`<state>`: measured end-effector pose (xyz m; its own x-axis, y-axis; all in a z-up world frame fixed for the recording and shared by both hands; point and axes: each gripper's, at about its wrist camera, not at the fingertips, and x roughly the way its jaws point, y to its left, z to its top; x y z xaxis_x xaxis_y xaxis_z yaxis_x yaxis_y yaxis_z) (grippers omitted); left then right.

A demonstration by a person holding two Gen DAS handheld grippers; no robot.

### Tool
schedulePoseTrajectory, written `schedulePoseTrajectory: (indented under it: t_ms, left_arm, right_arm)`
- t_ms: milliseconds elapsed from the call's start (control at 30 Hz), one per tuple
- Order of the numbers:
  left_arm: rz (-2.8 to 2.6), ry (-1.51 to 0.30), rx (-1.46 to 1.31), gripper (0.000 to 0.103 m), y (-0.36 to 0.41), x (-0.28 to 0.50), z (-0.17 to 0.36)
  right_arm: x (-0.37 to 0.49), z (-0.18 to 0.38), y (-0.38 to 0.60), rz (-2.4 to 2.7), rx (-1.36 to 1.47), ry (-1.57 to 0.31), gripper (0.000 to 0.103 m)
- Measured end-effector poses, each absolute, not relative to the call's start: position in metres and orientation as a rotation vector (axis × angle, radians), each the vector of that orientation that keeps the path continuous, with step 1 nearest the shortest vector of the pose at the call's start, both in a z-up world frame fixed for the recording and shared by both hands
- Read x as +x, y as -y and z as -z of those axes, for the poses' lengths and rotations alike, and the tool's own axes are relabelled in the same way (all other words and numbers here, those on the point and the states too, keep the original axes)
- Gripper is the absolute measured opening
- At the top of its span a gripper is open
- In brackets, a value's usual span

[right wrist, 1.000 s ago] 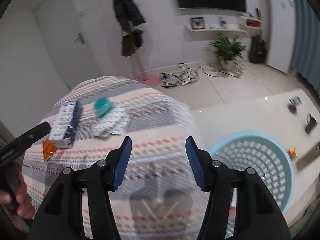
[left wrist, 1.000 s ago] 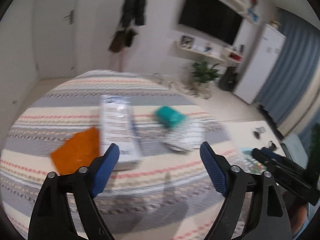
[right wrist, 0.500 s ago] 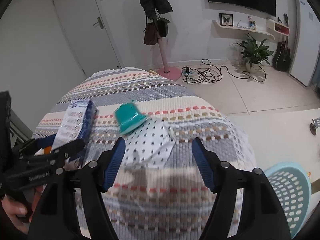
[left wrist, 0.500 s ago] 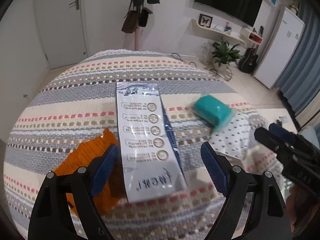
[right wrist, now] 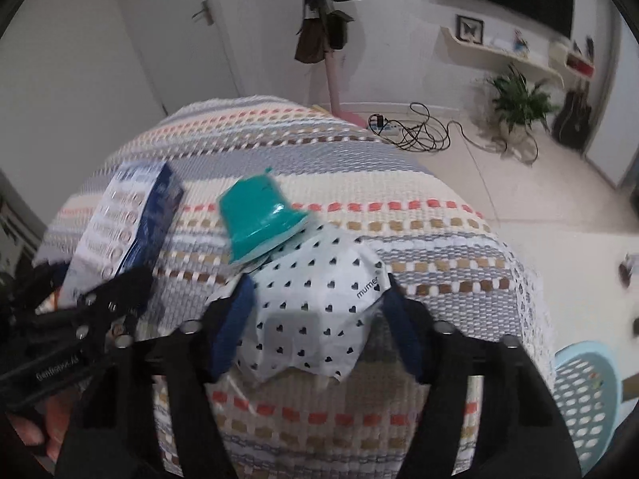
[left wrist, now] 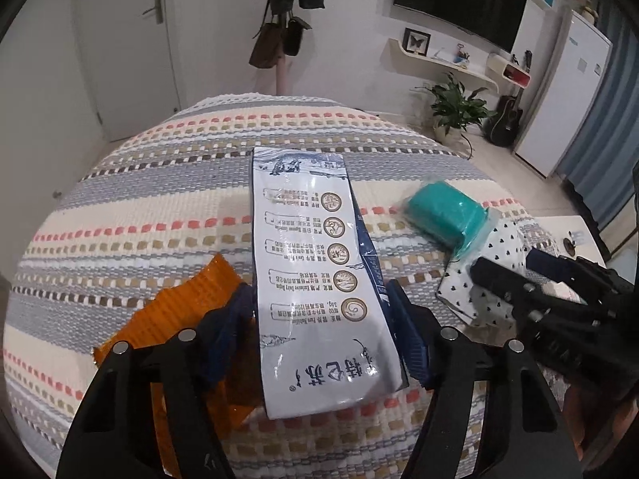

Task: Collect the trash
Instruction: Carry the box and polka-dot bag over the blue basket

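Note:
A long white and blue carton (left wrist: 319,275) lies on the striped cloth. My left gripper (left wrist: 321,331) is open with its blue pads on either side of the carton's near end. An orange wrapper (left wrist: 191,311) lies left of the carton. A teal cup (right wrist: 259,219) rests on its side, touching a white heart-patterned wrapper (right wrist: 315,303). My right gripper (right wrist: 319,323) is open and straddles that wrapper. The cup (left wrist: 443,215) and the wrapper (left wrist: 491,267) also show in the left wrist view, and the carton (right wrist: 131,219) in the right wrist view.
The striped cloth (left wrist: 159,207) covers a rounded surface. A light blue perforated basket (right wrist: 587,403) stands on the floor at the lower right. Cables (right wrist: 419,131), a potted plant (right wrist: 519,99) and a coat stand (right wrist: 331,40) are beyond the far edge.
Both grippers moved forward and down. The left now straddles the carton's near end with its jaws narrower. The right now straddles the heart-patterned wrapper.

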<state>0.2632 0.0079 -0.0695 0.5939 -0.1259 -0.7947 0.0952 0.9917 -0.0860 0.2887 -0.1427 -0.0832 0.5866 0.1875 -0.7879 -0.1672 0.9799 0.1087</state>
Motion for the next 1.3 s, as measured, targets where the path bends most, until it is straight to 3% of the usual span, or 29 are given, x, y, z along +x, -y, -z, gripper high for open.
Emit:
schedulePoseTrajectory:
  t_ms: [133, 233, 533, 867, 1300]
  left_arm:
    - [0.137, -0.898, -0.048, 0.064, -0.005, 0.259, 0.062]
    - [0.135, -0.848, -0.080, 0.064, -0.008, 0.244, 0.052]
    - [0.228, -0.714, -0.129, 0.064, 0.007, 0.199, 0.007]
    - [0.374, -0.633, -0.051, 0.064, 0.085, 0.173, -0.033]
    - [0.580, -0.729, 0.029, 0.064, 0.190, 0.161, 0.013]
  right_arm:
    - [0.277, 0.081, 0.138, -0.228, 0.006, -0.903, 0.035]
    - [0.263, 0.075, 0.142, -0.212, 0.013, -0.871, 0.031]
    - [0.217, 0.032, 0.182, -0.144, 0.056, -0.736, 0.029]
    - [0.166, -0.007, 0.258, 0.042, 0.078, -0.613, 0.029]
    - [0.115, 0.057, 0.381, 0.272, 0.273, -0.722, 0.029]
